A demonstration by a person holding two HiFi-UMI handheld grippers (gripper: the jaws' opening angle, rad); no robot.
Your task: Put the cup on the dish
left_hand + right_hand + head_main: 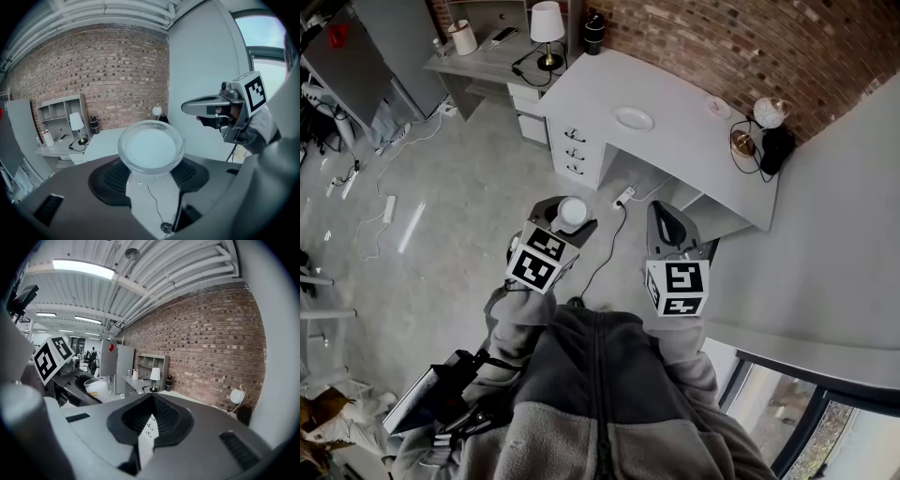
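A pale translucent cup (572, 212) sits upright between the jaws of my left gripper (565, 221), which is shut on it; in the left gripper view the cup (150, 149) fills the middle above the gripper (151, 175). The white dish (633, 118) lies on the white desk (675, 141), well ahead of both grippers. My right gripper (667, 217) hangs beside the left one over the floor, shut with nothing in it; its jaw tips meet in the right gripper view (152, 398). From that view the cup (97, 386) shows at the left.
The desk has a drawer unit (577, 150) below it and a globe lamp (768, 112) at its right end. A table lamp (547, 23) stands on a second grey desk (483, 61). A cable and plug (623, 198) lie on the floor. A white wall (834, 234) rises on the right.
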